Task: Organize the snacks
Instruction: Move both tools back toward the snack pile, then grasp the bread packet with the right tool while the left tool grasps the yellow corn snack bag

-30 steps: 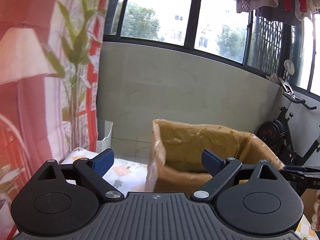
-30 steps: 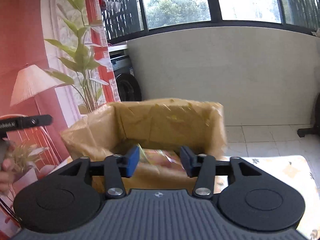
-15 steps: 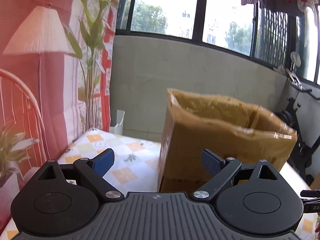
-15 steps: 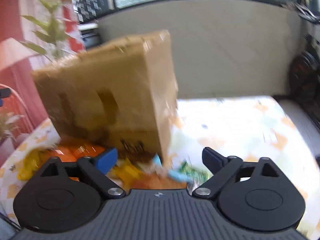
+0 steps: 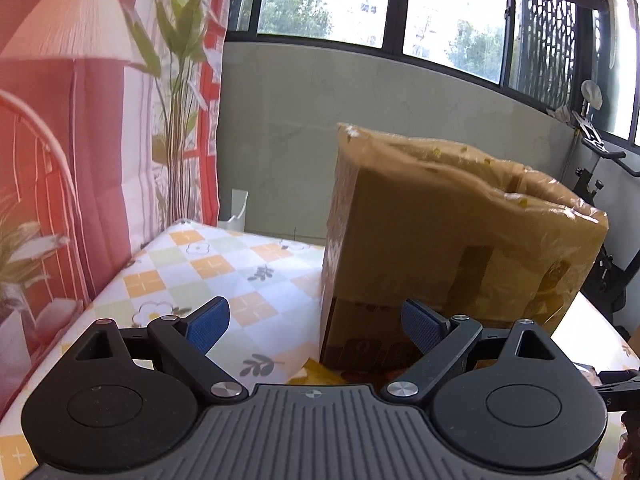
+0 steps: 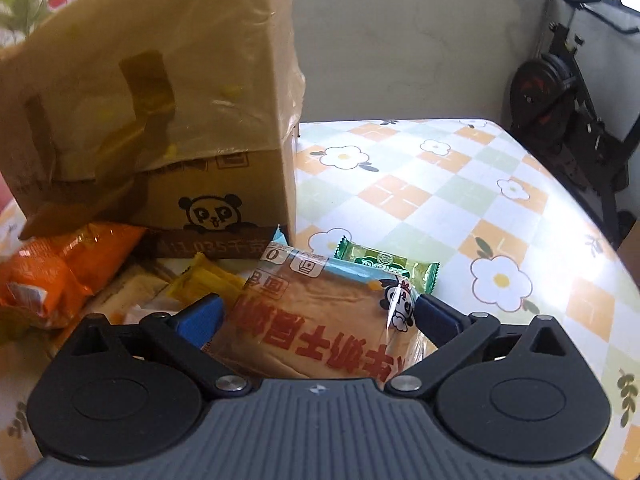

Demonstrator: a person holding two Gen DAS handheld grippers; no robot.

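So we're still pretty early on this one, as far as we can judge. The snacks are mostly loose on the table (image 6: pixel 460 184), piled in front of the cardboard box (image 6: pixel 168 120), which stands upright with its top open. Closest to us in the right wrist view is the big bread pack (image 6: pixel 320 324) with red lettering and a little panda on it. Around it: a green wrapped snack (image 6: pixel 386 266) at about 1 o'clock, touching its far edge, a yellow packet (image 6: pixel 208 280) at 10 o'clock, and an orange bag (image 6: pixel 60 272) further out at 9 o'clock, right against the foot of the box.

Whether anything is in the box already, we can't tell from these angles.

Our right gripper (image 6: pixel 318 316) is just finishing opening up, fingers either side of the bread pack but not pressing on it, so nothing's grabbed yet. The left gripper (image 5: pixel 314 326) is spread wide and empty, hanging near the box's front corner.

So what's left looks like basically everything: pick each pack up and get it sorted, starting with the bread, we'd guess.
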